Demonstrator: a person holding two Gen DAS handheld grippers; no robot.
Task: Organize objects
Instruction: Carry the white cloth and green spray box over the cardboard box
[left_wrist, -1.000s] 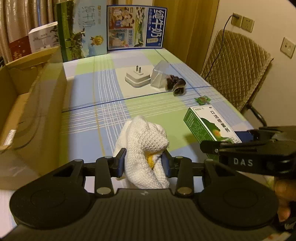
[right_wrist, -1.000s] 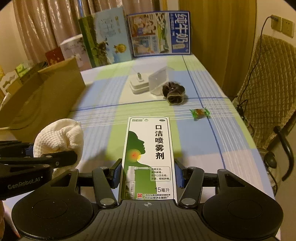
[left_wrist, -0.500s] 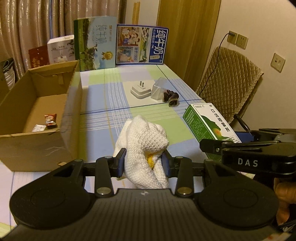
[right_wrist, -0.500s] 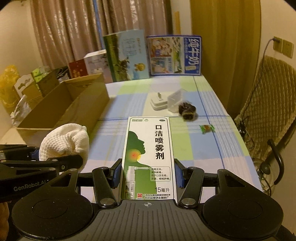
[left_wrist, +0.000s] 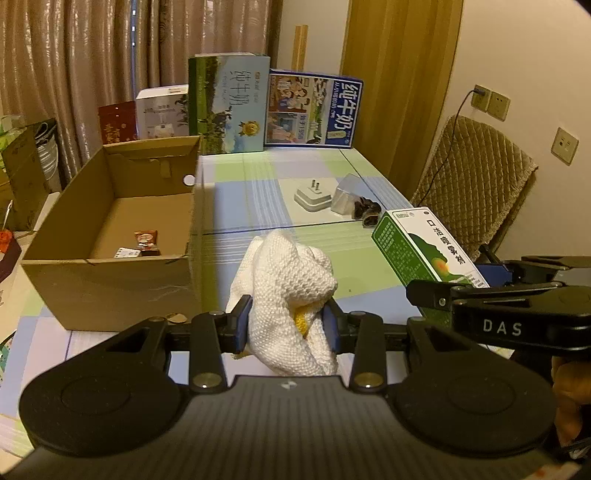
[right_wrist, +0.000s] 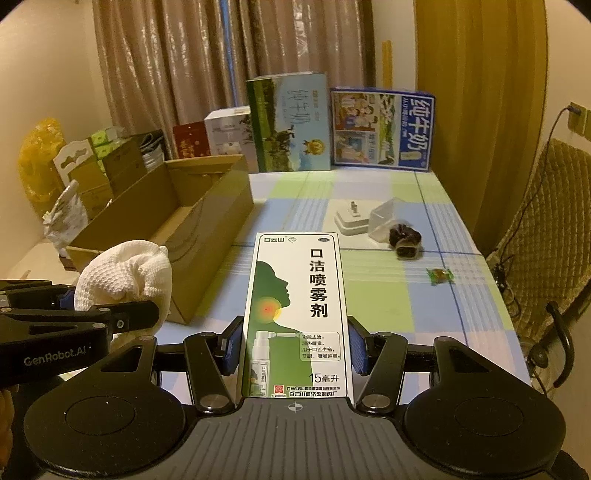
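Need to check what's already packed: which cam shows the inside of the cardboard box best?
Left wrist. It looks down into the box, showing the floor and small packets near the front wall. The right wrist view shows the box from the side: its walls and only a strip of floor, no contents visible.

The knitted cloth (left_wrist: 284, 284) was white with yellow; the spray box (right_wrist: 297, 314) green and white; the tablecloth (right_wrist: 384, 295) blue-green checked.

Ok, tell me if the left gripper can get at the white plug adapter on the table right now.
Probably not as things stand. The left gripper is shut on the white knitted cloth, so its jaws are full. The path to the white plug adapter looks clear across the tablecloth, but the cloth must go first.
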